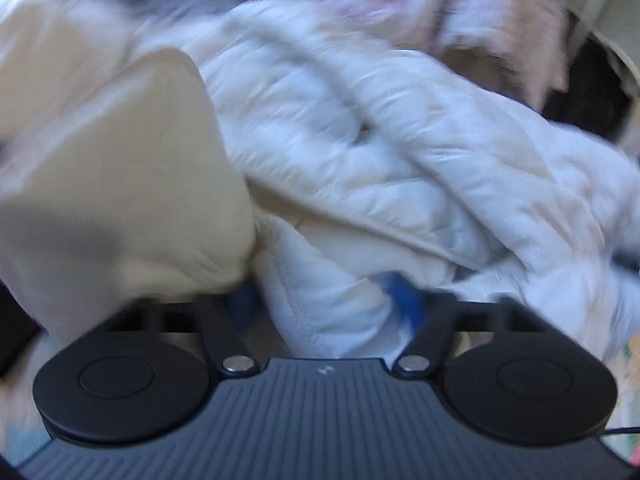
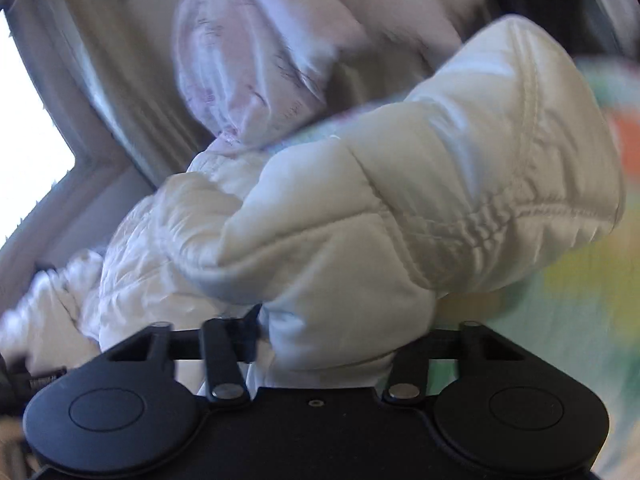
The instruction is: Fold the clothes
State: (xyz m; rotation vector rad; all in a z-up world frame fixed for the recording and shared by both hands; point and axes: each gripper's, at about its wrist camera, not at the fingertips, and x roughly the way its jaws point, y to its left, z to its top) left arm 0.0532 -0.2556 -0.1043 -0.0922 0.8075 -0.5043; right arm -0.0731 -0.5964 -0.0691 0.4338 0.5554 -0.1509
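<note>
From the left wrist we see a white padded jacket (image 1: 360,152) heaped right in front of us, filling most of the view, with its cream lining (image 1: 112,184) turned out on the left side. A stitched fold of it runs down between the arms of the left gripper (image 1: 328,308), and a blue pad (image 1: 404,300) shows against the fabric on the right; we read the tongs as closed on that fold, though blur hides the other pad. Behind the heap lies a pinkish garment (image 1: 480,12).

From the right wrist, a puffy quilted end of the same jacket (image 2: 400,208), with a seamed and gathered edge, bulges up out of the right gripper (image 2: 332,344). The cloth narrows to a neck between the arms, so we take these tongs as clamped on it as well. The rest of the jacket trails away to the lower left, toward the other grip. A pale pink garment (image 2: 248,68) sits behind, and a bright patterned sheet (image 2: 560,300) lies to the right.

We judge the jacket light, soft, springy and rather slick, likely to puff back open. Seams and hems give the surest hold. Its long axis seems to run between the two grips, but crumpling leaves its facing unclear.
</note>
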